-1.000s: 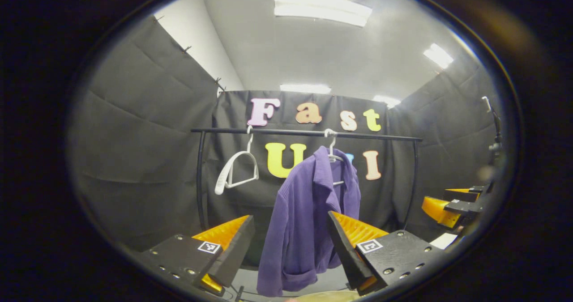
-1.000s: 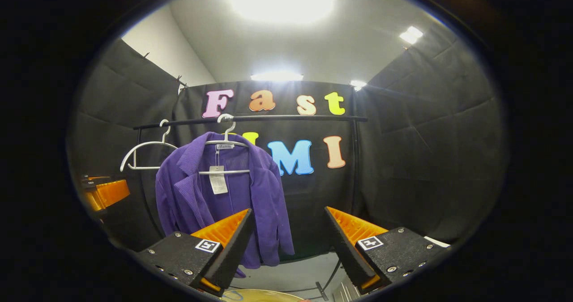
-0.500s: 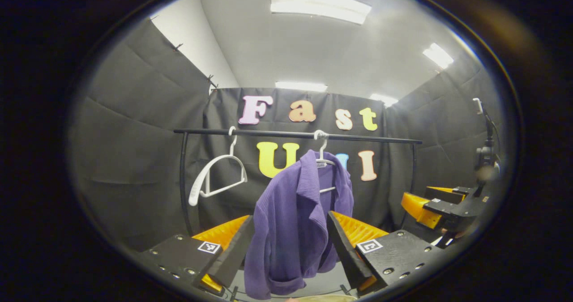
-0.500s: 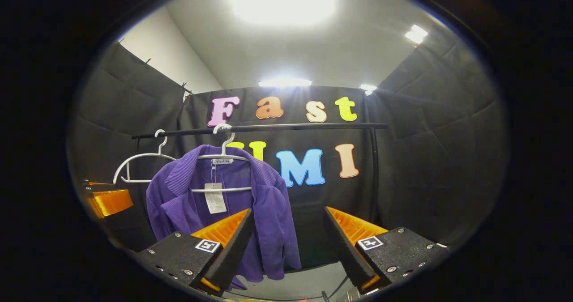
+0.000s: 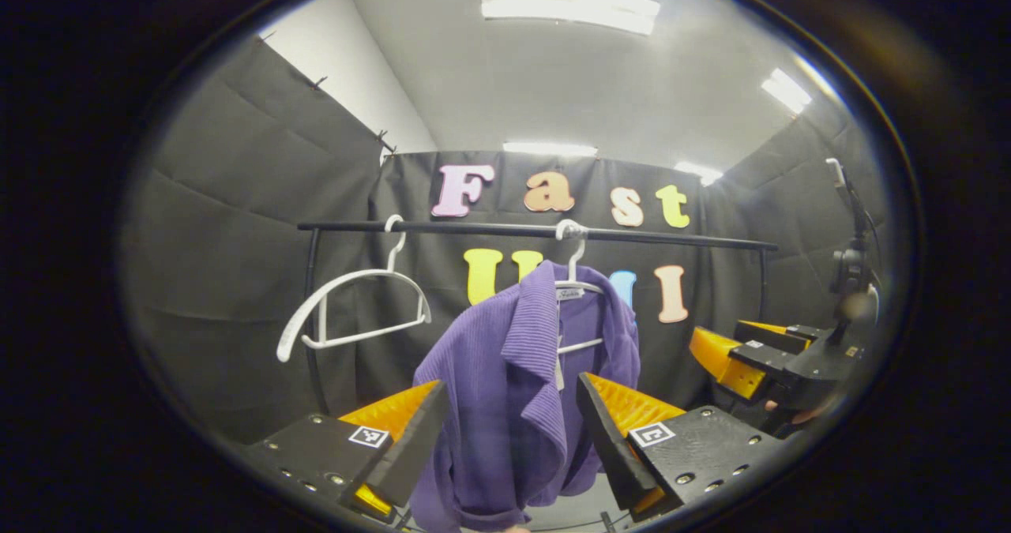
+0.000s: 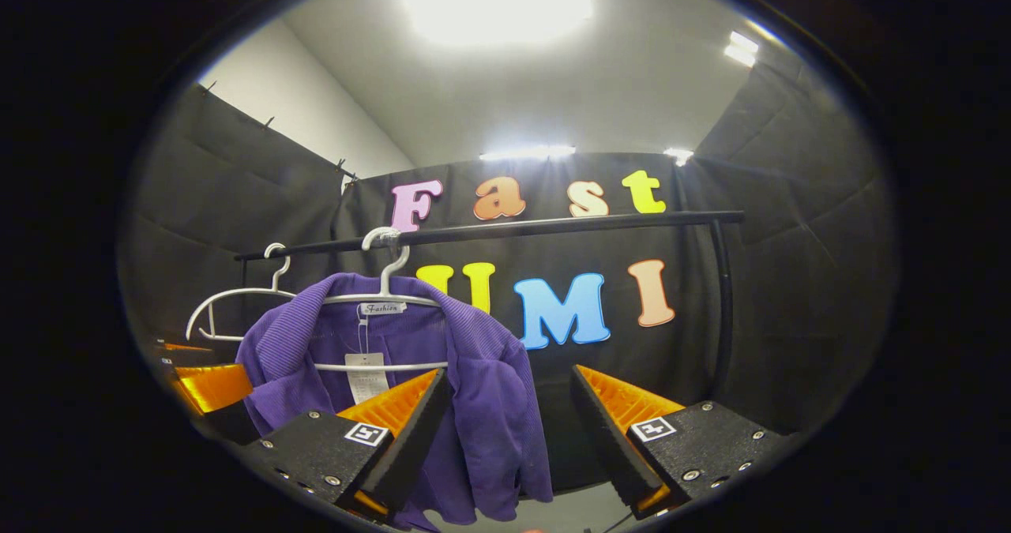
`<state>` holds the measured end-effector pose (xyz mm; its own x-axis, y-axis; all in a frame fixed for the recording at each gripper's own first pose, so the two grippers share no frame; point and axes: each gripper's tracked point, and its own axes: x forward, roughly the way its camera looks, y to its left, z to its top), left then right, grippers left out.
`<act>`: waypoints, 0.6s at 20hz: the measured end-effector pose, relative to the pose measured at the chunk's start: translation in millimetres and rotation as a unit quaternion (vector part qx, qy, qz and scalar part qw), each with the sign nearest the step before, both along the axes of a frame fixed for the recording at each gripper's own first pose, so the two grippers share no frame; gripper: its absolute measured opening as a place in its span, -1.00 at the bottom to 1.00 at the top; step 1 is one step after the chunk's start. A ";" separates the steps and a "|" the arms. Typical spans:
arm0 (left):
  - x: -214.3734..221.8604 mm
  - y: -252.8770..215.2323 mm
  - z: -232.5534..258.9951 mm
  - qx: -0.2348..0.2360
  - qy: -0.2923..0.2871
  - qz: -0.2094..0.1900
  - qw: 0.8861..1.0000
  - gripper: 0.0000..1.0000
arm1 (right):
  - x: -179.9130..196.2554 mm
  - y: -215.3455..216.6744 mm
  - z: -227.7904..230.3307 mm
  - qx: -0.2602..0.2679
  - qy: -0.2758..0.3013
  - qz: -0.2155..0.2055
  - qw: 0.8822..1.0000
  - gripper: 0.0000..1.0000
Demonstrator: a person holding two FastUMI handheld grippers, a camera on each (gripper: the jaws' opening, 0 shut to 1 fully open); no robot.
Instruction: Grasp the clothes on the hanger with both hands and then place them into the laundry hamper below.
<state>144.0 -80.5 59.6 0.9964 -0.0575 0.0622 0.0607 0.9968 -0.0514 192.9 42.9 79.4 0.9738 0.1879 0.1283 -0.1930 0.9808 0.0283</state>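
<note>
A purple ribbed jacket [image 5: 521,391] hangs on a white hanger [image 5: 575,280] from a black rail [image 5: 474,227]. My left gripper [image 5: 512,430] is open, and the jacket's left front hangs in line with the gap between its fingers, a little beyond them. In the right gripper view the same jacket [image 6: 482,391] hangs at lower left with a paper tag [image 6: 365,375]. My right gripper [image 6: 509,426] is open; its left finger [image 6: 395,414] overlaps the jacket's right edge. The right gripper [image 5: 750,351] also shows at the far right of the left gripper view.
An empty white hanger [image 5: 347,312] hangs on the rail to the left of the jacket. The rail's upright posts [image 5: 312,320] [image 6: 720,304] stand at both ends. Grey floor [image 5: 580,505] shows below the jacket.
Both grippers have come closer to the jacket, which looks larger in both views. The jacket now sits in line with the left gripper's fingers. Both stay open.
</note>
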 end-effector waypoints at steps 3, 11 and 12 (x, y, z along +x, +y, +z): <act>17.2 -6.8 -2.9 0.006 0.000 0.013 1.000 0.88 | 21.5 8.1 0.2 0.005 0.000 0.021 1.000 0.91; 59.9 -20.0 -26.8 0.023 0.017 0.044 0.999 0.94 | 84.7 33.8 -29.1 0.017 0.039 0.071 0.997 0.90; 63.3 -19.5 -29.8 0.026 0.018 0.048 0.998 0.94 | 91.6 36.5 -33.5 0.020 0.045 0.076 0.996 0.89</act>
<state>207.4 -100.0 29.8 0.9990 0.0370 0.0250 -0.0370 0.9993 0.0003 284.5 79.5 46.0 0.9425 0.3303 0.0513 -0.3338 0.9383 0.0903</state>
